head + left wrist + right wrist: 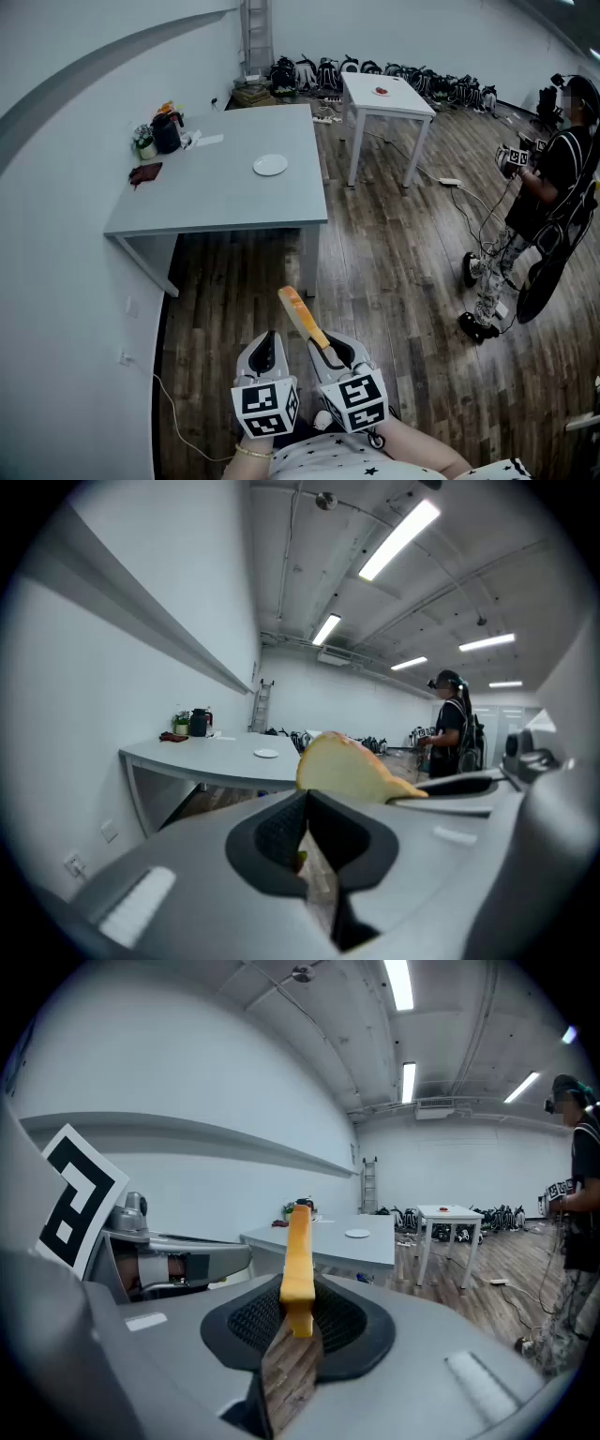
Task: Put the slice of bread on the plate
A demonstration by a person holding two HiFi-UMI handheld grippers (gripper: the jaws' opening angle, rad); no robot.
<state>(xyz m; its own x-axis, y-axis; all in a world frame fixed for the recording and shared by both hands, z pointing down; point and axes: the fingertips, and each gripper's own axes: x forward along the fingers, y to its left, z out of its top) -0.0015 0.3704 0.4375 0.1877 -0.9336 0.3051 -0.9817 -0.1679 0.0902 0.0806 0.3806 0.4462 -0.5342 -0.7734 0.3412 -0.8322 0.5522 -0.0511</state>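
Bread slice [302, 317]: pinched edge-on at its lower end in my right hand-held gripper [330, 354], well short of the plate [270, 165], off the bench [225, 202].
Handling: I judge it light, soft, crushable; hold gently by the crust.
Left hand-held gripper [266, 354]: clenched, empty.

The plate [270, 165] lies on the table [225, 202]; a jug [167, 132] stands left of it; a smaller table [386, 97] behind.

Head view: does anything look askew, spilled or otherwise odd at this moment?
Nothing is spilled or damaged. The one oddity: the bread slice is pinched at one end by the right gripper and sticks out edge-up over the floor, well short of the grey table where the plate sits empty.
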